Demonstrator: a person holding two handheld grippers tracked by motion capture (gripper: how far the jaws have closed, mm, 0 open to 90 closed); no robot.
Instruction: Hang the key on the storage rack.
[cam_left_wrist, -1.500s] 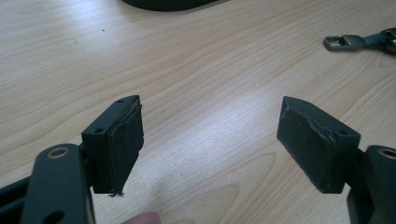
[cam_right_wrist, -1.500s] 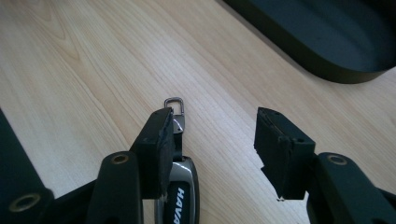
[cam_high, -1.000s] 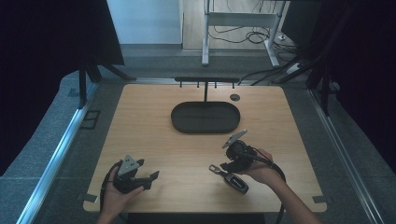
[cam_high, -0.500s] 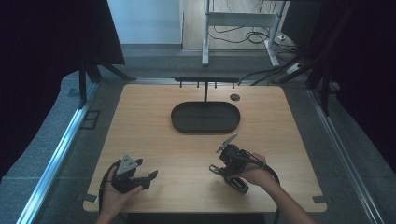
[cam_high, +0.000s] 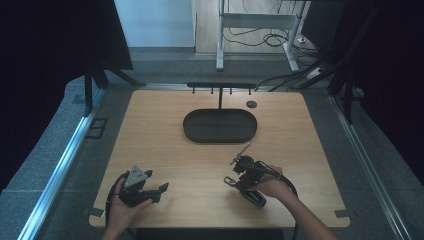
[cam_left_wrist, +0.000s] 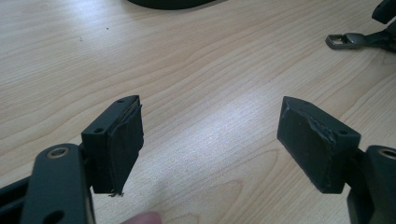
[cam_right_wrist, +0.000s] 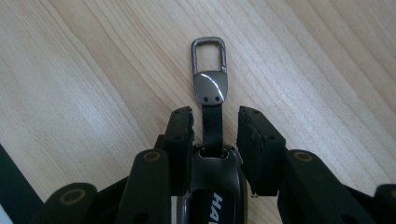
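Note:
A black key fob (cam_right_wrist: 212, 191) with a short strap and a metal clip (cam_right_wrist: 209, 70) lies on the wooden table (cam_high: 165, 140) at the front right. My right gripper (cam_right_wrist: 212, 116) sits low over it, its jaws closed in against the fob's sides, the clip sticking out past the tips. In the high view the right gripper (cam_high: 239, 172) is held by a hand, with the clip (cam_high: 229, 180) at its left. My left gripper (cam_high: 157, 182) rests in a hand at the front left, jaws wide apart over bare wood (cam_left_wrist: 210, 126). The clip (cam_left_wrist: 343, 41) shows far off in the left gripper view.
A black oval tray (cam_high: 192, 131) lies at the table's middle back. Behind it stands a low black rail with hooks (cam_high: 220, 86), and a round black cap (cam_high: 251, 104) sits near the back right. Cables trail from both grippers.
My right gripper has come down and forward onto the key fob, and its jaws now flank the fob. The fob itself has stayed in place. The left gripper has barely moved.

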